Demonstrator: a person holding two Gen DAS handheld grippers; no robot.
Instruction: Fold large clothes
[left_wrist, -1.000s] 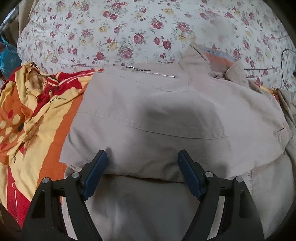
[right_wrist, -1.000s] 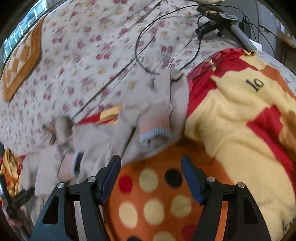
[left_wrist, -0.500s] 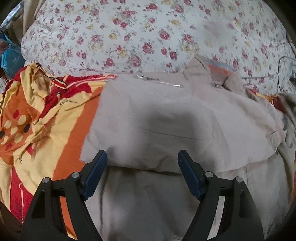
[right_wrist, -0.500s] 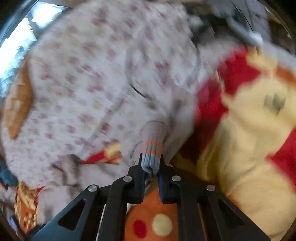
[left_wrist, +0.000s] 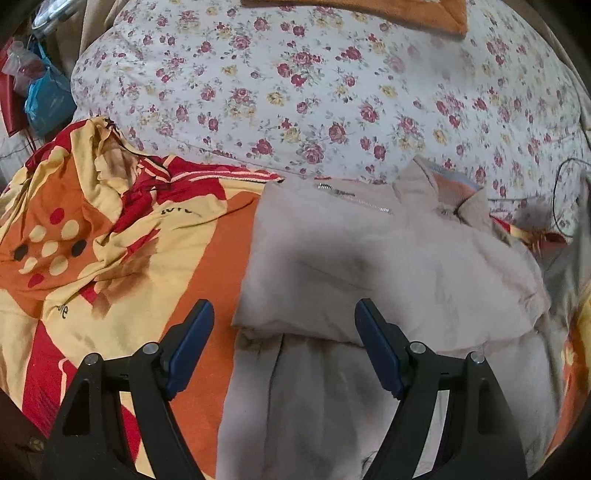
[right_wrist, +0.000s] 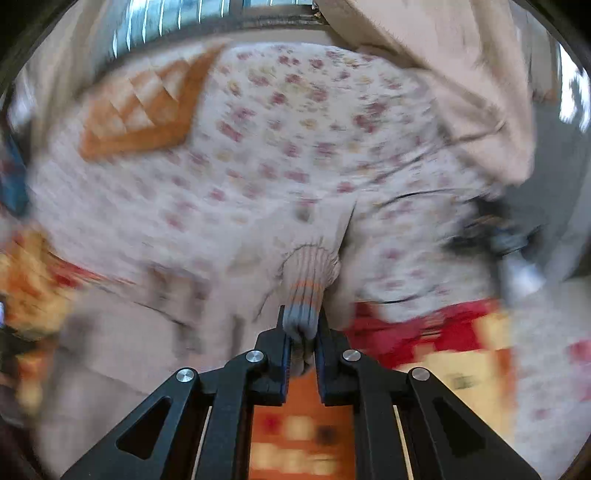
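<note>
A beige zip jacket (left_wrist: 388, 273) lies partly folded on the bed, its collar at the far side. My left gripper (left_wrist: 284, 332) is open and empty above the jacket's near left edge. My right gripper (right_wrist: 301, 328) is shut on the jacket's ribbed sleeve cuff (right_wrist: 308, 288), which has orange and grey-blue stripes, and holds it lifted. The sleeve (right_wrist: 343, 236) trails away from the cuff. The right wrist view is blurred by motion.
An orange, yellow and red blanket (left_wrist: 110, 258) covers the bed under the jacket and to the left. A floral quilt (left_wrist: 314, 92) lies behind it. A black cable (left_wrist: 557, 192) runs at the far right. A blue bag (left_wrist: 48, 99) hangs at the far left.
My right gripper closed on the sleeve cuff and has lifted it, swinging upward. My left gripper has drifted left, staying open.
</note>
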